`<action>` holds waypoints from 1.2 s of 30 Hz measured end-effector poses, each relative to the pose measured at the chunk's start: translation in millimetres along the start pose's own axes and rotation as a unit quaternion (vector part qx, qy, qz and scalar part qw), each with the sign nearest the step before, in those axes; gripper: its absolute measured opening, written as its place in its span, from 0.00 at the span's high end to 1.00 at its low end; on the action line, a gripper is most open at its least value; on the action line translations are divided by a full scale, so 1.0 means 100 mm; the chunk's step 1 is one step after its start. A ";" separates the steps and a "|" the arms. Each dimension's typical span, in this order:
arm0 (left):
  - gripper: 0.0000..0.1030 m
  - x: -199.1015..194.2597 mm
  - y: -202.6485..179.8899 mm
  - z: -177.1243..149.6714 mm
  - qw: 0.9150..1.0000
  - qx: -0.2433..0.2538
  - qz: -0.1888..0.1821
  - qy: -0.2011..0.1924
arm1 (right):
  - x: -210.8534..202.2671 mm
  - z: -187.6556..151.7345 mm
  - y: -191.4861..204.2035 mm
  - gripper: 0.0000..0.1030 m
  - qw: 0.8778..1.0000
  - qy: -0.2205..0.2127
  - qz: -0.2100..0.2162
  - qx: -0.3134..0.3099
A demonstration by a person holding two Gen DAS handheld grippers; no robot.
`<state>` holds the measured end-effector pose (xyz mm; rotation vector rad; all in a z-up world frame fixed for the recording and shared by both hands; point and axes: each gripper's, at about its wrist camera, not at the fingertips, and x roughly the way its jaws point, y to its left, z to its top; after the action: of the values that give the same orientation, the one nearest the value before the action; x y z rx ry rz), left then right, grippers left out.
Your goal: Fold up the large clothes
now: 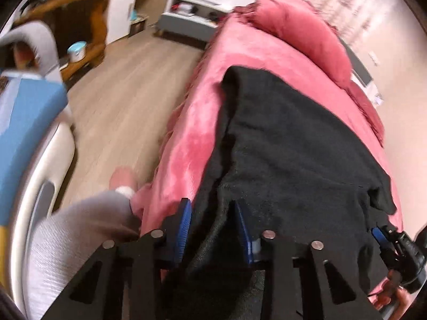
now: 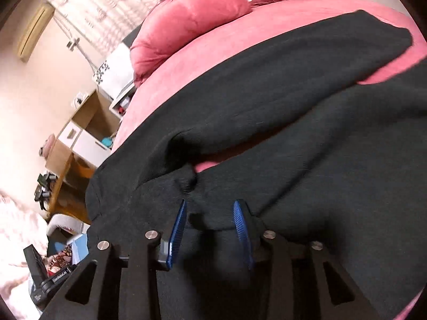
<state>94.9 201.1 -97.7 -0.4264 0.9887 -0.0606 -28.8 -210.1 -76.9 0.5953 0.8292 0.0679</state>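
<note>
- left gripper [image 1: 213, 229]: blue fingers [image 1: 183, 229] part-spread with the black garment [image 1: 280, 138] bunched between them; whether the pads press on the cloth I cannot tell
- right gripper [image 2: 210, 229]: blue fingers [image 2: 177, 229] set apart, a fold of the same garment lying between them; a firm grip cannot be told here either
- the garment lies spread over the pink bedcover [image 1: 202, 122], its near edge lifted towards both grippers
- pink pillows [image 2: 186, 24] at the head of the bed
- grey-clad leg [image 1: 80, 234] beside the bed, over the wooden floor [image 1: 128, 85]; wooden shelves [image 2: 80, 122] by the wall
</note>
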 end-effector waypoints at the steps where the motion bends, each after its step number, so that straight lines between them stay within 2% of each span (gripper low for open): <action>1: 0.63 -0.05 0.02 0.00 1.000 -0.006 -0.021 -0.001 | -0.12 -0.03 -0.08 0.64 1.000 -0.005 -0.011 -0.004; 2: 0.42 -0.08 0.05 0.00 0.999 -0.012 -0.038 0.002 | -0.16 -0.04 -0.11 0.64 1.000 -0.008 -0.017 -0.006; 3: 0.28 -0.10 0.08 -0.02 0.999 -0.019 -0.045 0.009 | -0.26 -0.08 -0.20 0.64 1.000 -0.010 -0.024 -0.004; 4: 0.09 -0.11 0.09 -0.06 0.999 -0.022 -0.046 0.015 | -0.34 -0.10 -0.31 0.64 0.999 -0.010 -0.031 0.001; 5: 0.08 -0.10 0.11 -0.08 0.998 -0.026 -0.044 0.021 | -0.41 -0.13 -0.40 0.64 0.999 -0.009 -0.037 0.009; 10: 0.08 0.18 0.12 -0.15 0.992 -0.043 -0.001 0.116 | -0.92 -0.20 -1.18 0.63 0.993 -0.015 -0.084 0.086; 12: 0.07 0.18 0.03 -0.18 0.993 -0.022 0.011 0.117 | -1.09 -0.20 -1.44 0.63 0.987 -0.029 -0.103 0.118; 13: 0.07 0.19 -0.01 -0.19 0.992 -0.014 0.010 0.122 | -1.20 -0.19 -1.64 0.63 0.980 -0.045 -0.114 0.156; 16: 0.07 0.21 -0.09 -0.26 0.990 0.009 0.027 0.138 | -1.45 -0.13 -2.02 0.63 0.963 -0.088 -0.107 0.229; 19: 0.10 0.18 -0.10 -0.28 0.989 0.008 0.025 0.146 | -1.67 -0.08 -2.28 0.63 0.949 -0.120 -0.142 0.254; 23: 0.27 0.04 -0.11 -0.31 0.991 0.002 0.014 0.135 | -1.93 -0.04 -2.74 0.63 0.923 -0.153 -0.169 0.309; 26: 0.32 -0.11 -0.13 -0.34 0.993 0.007 0.009 0.115 | -2.10 0.01 -3.01 0.63 0.912 -0.162 -0.179 0.331; 30: 0.32 -0.31 -0.13 -0.37 0.996 -0.020 -0.013 0.086 | -2.26 0.00 -3.30 0.63 0.913 -0.152 -0.172 0.338; 31: 0.30 -0.35 -0.14 -0.38 0.996 -0.026 -0.015 0.079 | -2.30 -0.01 -3.34 0.63 0.913 -0.150 -0.165 0.343; 33: 0.29 -0.47 -0.15 -0.39 0.997 -0.039 -0.004 0.064 | -2.07 0.03 -3.24 0.63 0.914 -0.142 -0.147 0.351; 36: 0.24 -0.74 -0.15 -0.38 0.998 -0.050 0.015 0.020 | -2.01 0.10 -3.36 0.63 0.919 -0.130 -0.129 0.350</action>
<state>24.5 192.8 -51.2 -0.5038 1.0408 0.0075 -215.6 -552.4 -111.4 1.1335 0.6533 -0.5644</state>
